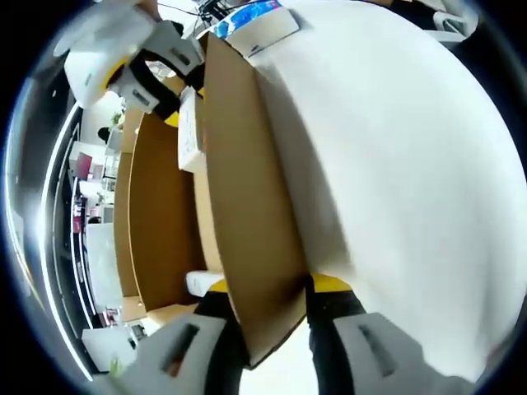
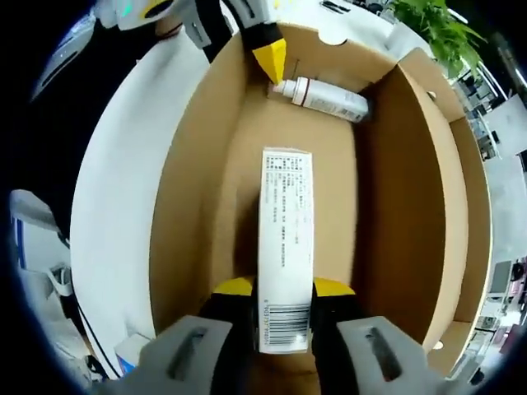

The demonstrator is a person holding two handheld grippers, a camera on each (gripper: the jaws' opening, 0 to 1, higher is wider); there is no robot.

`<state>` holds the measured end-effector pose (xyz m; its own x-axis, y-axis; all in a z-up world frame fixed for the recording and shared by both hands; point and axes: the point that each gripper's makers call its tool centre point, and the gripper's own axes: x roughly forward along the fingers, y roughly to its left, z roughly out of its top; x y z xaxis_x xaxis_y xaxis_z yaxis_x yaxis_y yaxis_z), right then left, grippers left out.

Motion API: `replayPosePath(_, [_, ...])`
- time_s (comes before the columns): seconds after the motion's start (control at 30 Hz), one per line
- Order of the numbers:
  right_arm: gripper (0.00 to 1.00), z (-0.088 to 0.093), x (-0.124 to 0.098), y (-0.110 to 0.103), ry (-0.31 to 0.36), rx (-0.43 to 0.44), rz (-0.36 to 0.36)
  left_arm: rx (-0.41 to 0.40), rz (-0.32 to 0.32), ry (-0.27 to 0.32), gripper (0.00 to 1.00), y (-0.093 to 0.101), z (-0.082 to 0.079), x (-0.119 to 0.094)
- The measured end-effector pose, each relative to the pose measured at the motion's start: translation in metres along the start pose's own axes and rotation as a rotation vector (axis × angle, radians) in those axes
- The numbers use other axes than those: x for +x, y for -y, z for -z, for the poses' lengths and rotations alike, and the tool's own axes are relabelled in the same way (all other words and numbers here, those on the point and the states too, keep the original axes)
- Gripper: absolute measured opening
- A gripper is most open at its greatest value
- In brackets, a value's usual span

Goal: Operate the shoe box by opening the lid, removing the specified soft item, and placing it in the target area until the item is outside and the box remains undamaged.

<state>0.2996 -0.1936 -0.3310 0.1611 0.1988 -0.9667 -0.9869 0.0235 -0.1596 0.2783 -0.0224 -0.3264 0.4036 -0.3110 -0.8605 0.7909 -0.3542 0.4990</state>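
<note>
2 grippers: both are clamped, each on its own thing.
Right gripper [image 2: 284,309]: your jaws are closed on the near end of the white carton [image 2: 284,239], just past its barcode, inside the shoe box [image 2: 189,206].
Left gripper [image 1: 280,300]: your jaws pinch the brown cardboard wall [image 1: 247,206] of the box edge-on, steadying it.
Item location: the carton lies lengthways within the box, not yet outside; whether it touches the floor I cannot tell.
Handling: judged light, with thin walls that will dent, so squeeze gently and grip across the narrow width. The cardboard wall will crease if you twist.
Right gripper view adds: a white bottle [image 2: 325,97] lying at the far end, beside the left gripper's yellow tip.
Left gripper view adds: the white table [image 1: 395,164] outside the box, a likely set-down area.
</note>
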Motion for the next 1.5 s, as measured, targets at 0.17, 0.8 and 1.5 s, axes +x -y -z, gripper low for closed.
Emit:
replayPosePath(0.17, [0.35,-0.002,-0.007,0.001,0.0,0.06,-0.007,-0.001,0.0,-0.002,0.26,0.0,0.0,0.0])
replayPosePath(0.8, [0.29,-0.032,0.006,0.009,0.045,0.092,-0.015,0.003,-0.005,-0.014,0.27,-0.001,0.001,-0.001])
replayPosePath(1.5, [0.23,-0.027,0.016,0.004,-0.034,0.109,-0.009,0.007,-0.011,-0.026,0.28,-0.001,0.001,0.001])
